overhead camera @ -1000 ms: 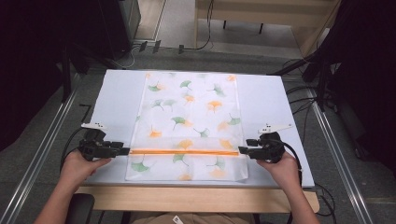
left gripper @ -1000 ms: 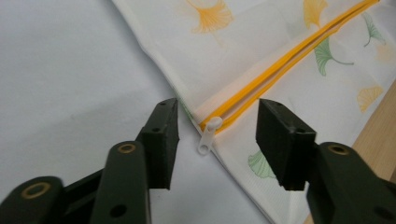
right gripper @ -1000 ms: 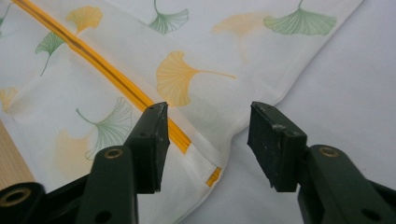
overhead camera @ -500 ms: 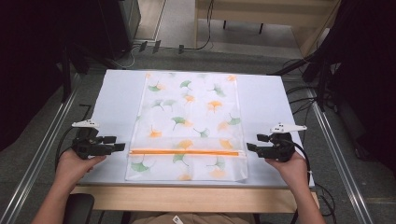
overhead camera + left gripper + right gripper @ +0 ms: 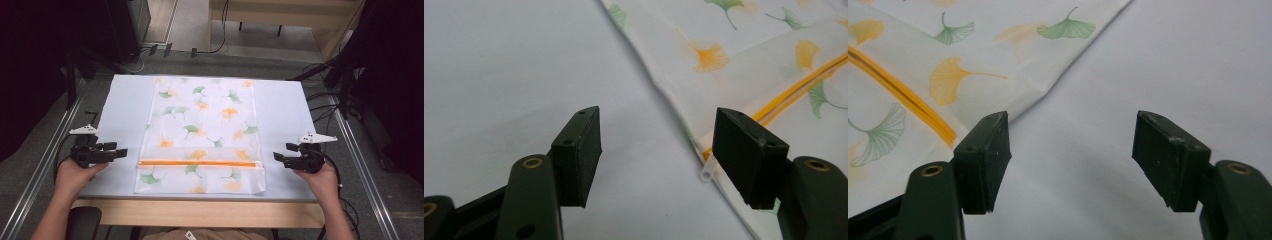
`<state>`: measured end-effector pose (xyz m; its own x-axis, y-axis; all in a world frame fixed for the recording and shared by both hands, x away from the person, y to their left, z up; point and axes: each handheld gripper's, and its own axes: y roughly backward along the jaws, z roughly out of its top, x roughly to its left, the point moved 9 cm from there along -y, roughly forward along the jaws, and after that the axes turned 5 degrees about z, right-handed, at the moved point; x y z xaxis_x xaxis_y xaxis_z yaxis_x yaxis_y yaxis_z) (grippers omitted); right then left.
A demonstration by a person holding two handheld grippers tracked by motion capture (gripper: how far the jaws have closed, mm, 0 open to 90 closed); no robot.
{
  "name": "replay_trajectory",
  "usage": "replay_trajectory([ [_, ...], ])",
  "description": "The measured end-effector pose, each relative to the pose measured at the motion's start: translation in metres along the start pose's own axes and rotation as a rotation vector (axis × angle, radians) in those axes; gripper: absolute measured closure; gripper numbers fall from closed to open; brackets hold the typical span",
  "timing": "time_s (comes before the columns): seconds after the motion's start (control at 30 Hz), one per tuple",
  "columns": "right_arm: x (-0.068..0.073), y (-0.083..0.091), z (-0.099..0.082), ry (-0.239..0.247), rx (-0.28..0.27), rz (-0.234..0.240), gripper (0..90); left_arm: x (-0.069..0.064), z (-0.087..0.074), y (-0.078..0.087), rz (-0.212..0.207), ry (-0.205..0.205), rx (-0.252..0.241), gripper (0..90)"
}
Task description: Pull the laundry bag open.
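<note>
Left gripper [image 5: 121, 153], black two-jaw tool with a grey three-cornered plate on top, sits at the left edge of the pale blue-white table mat [image 5: 120, 107], held by the person's left hand [image 5: 75, 175]. Jaws spread wide, nothing between them. In the left gripper view [image 5: 656, 150] the jaws frame bare mat and the side edge of the flat white mesh bag printed with green and orange ginkgo leaves [image 5: 744, 55]; right jaw hangs over the bag's edge near the end of the orange zipper [image 5: 794, 90] and a small clear loop [image 5: 707, 173].

Right gripper [image 5: 276, 156], same build, held by the right hand [image 5: 322, 180] at the mat's right side, just beside the bag's right edge, apart from it. Jaws wide apart, empty. Right gripper view [image 5: 1073, 160]: left jaw near the bag corner [image 5: 973, 55] and zipper end [image 5: 903, 95], right jaw over bare mat.

Bag [image 5: 202, 132] lies flat, centred on the mat, zipper [image 5: 200, 163] running across near the person's end.

Versus half a second ago: both grippers have shifted outward, away from the bag's edges, the right one more clearly. Bag has stayed put, same flat layout.
</note>
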<state>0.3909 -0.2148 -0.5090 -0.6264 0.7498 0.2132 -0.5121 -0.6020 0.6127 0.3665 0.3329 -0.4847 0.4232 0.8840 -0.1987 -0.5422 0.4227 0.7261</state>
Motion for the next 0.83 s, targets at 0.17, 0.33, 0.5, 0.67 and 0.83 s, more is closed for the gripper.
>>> replay_trajectory([
  [0.17,-0.006,0.001,-0.002,-0.012,-0.003,-0.014,32.9,0.009,-0.001,-0.003,0.038,0.005,0.001,36.9],
  [0.33,-0.009,0.0,-0.004,-0.016,0.005,-0.027,32.4,0.015,-0.001,-0.005,0.054,0.013,0.002,35.9],
  [0.5,-0.01,-0.001,-0.006,-0.018,0.01,-0.036,32.3,0.016,-0.001,-0.006,0.067,0.012,0.005,35.4],
  [0.67,-0.011,0.0,-0.006,-0.016,0.011,-0.036,32.3,0.017,-0.001,-0.008,0.077,0.007,0.009,34.1],
  [0.83,-0.011,-0.001,-0.008,-0.012,0.014,-0.035,31.7,0.019,0.0,-0.009,0.092,0.01,0.007,32.7],
])
